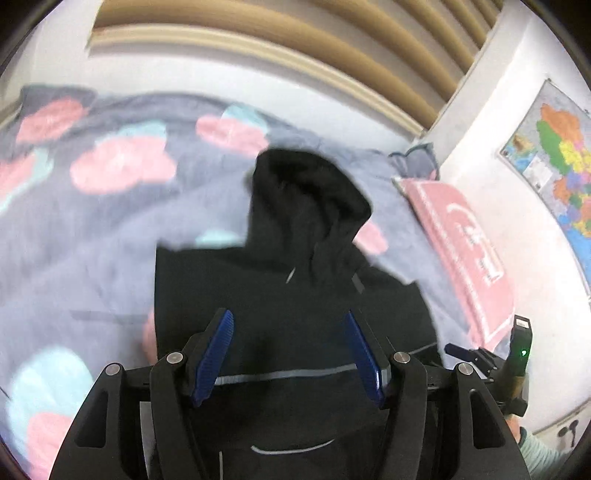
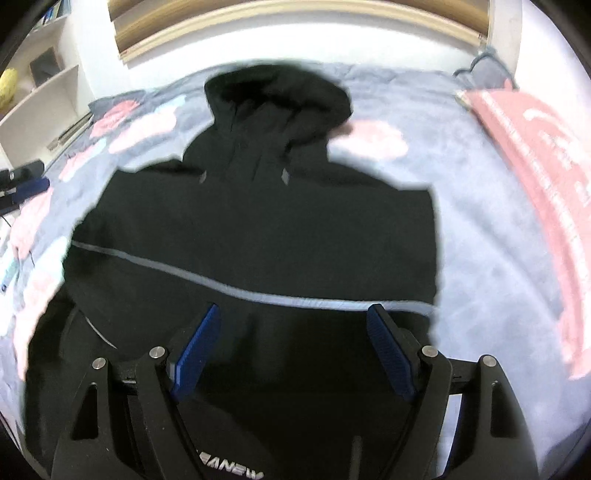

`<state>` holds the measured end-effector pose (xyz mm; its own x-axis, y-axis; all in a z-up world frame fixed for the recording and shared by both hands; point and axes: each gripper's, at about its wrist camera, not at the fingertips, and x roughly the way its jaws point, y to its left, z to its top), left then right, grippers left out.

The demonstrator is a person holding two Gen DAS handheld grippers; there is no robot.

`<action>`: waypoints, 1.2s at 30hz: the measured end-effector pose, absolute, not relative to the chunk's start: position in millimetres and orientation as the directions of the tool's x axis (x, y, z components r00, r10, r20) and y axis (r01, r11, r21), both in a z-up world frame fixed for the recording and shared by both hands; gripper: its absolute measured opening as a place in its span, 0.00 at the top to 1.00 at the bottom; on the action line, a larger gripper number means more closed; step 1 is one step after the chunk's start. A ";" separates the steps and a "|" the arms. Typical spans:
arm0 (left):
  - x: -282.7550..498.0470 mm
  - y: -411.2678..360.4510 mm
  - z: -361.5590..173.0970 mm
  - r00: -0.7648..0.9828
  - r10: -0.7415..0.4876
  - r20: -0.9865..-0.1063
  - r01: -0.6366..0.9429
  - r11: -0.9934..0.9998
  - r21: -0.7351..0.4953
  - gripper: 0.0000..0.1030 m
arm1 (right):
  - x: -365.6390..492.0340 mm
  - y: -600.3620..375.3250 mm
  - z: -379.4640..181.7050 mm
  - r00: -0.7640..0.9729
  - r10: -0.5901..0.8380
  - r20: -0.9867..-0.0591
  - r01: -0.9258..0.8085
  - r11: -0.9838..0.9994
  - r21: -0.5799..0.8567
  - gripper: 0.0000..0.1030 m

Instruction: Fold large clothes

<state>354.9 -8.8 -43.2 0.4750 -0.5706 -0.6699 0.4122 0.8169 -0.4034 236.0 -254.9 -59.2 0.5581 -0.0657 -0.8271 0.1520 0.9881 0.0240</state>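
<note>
Bedding fills most of the left wrist view: one grey-blue blanket (image 1: 110, 229) printed with pink and pale turquoise cloud shapes, blurred by motion; one pink cloth (image 1: 465, 254) with white markings lies on it at 3 o'clock; beyond the blanket, from 11 to 1 o'clock, runs a wooden slatted headboard (image 1: 280, 48); one coloured map (image 1: 561, 155) hangs on the white wall at 2 o'clock. One black hooded jacket (image 1: 295, 266) lies flat on the blanket at centre, hood toward 12 o'clock, a thin grey stripe across its body. The left gripper (image 1: 290, 350) hangs over the jacket's lower part at 6 o'clock, its two blue pads spread wide with nothing between them; whether they touch the fabric I cannot tell. At 4 o'clock the other tool shows as a dark shape with a green light.

From the right wrist view, the same blanket (image 2: 480, 229) spreads to both sides, the pink cloth (image 2: 535, 155) at 2 o'clock, the headboard (image 2: 295, 18) at 12 o'clock; one white shelf unit (image 2: 40, 85) stands at 10 o'clock. The jacket (image 2: 258, 221) covers the centre, hood at 12 o'clock, one grey stripe curving across it, sleeves apparently folded in. The right gripper (image 2: 295, 350) sits above the lower hem area at 6 o'clock, two blue pads wide apart, holding nothing.
</note>
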 end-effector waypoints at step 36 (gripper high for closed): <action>682.2 -177.2 -160.5 0.376 -0.250 -0.892 0.294 0.945 -0.141 0.62 | 576.9 -390.3 -148.4 0.368 0.064 -0.927 0.375 0.902 0.212 0.83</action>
